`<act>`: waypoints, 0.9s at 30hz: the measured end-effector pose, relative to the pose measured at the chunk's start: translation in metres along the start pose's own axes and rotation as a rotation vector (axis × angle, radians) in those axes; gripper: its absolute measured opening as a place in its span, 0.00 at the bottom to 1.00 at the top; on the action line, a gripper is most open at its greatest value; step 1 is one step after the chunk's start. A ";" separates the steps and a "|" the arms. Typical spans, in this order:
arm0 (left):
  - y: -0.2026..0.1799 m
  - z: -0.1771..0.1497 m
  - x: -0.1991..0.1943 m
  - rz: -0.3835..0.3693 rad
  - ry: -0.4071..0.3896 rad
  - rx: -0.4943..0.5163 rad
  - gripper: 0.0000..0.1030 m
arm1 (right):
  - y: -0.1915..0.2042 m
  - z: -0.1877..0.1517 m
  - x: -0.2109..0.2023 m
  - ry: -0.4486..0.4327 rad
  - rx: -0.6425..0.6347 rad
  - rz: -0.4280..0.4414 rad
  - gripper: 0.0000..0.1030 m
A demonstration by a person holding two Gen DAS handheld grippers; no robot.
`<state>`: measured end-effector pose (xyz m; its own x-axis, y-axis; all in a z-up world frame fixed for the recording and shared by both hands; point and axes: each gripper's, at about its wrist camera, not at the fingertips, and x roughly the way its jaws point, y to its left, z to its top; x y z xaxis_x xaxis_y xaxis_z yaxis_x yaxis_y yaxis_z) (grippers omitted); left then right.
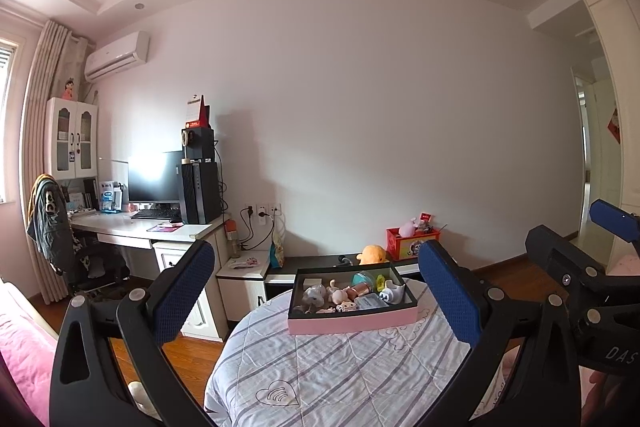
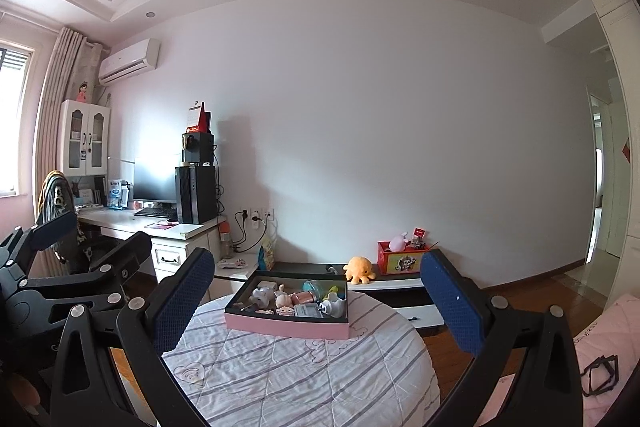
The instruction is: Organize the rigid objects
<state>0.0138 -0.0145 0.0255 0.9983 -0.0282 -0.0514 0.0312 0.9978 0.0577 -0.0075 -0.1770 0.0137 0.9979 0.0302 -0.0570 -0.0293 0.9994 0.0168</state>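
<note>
A pink box point(image 1: 352, 323) with a dark inner rim sits on a round table with a striped quilted cover point(image 1: 340, 375). It holds several small toys and figures point(image 1: 344, 293). My left gripper point(image 1: 320, 291) is open and empty, held back from the box. My right gripper point(image 2: 320, 295) is open and empty too, with the same box point(image 2: 286, 325) ahead and slightly left. The right gripper shows at the right edge of the left wrist view point(image 1: 592, 267). The left gripper shows at the left edge of the right wrist view point(image 2: 72, 255).
A low dark cabinet point(image 2: 392, 285) behind the table carries an orange plush octopus point(image 2: 360, 269) and a red toy box point(image 2: 402, 259). A white desk point(image 1: 148, 229) with monitor, PC tower and chair stands left. Pink bedding point(image 2: 616, 327) lies right. Wood floor surrounds the table.
</note>
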 end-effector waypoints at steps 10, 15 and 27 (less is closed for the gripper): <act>0.000 0.000 0.000 0.002 0.001 -0.001 1.00 | 0.007 0.003 -0.002 -0.011 -0.015 -0.020 1.00; 0.000 0.000 0.001 0.005 0.004 0.001 1.00 | 0.008 0.002 -0.002 -0.010 -0.016 -0.021 1.00; 0.000 -0.001 0.002 0.008 0.003 0.000 1.00 | 0.008 0.003 -0.004 -0.010 -0.015 -0.021 1.00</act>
<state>0.0155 -0.0150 0.0245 0.9983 -0.0205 -0.0541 0.0236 0.9980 0.0584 -0.0112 -0.1696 0.0165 0.9989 0.0090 -0.0470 -0.0090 1.0000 0.0006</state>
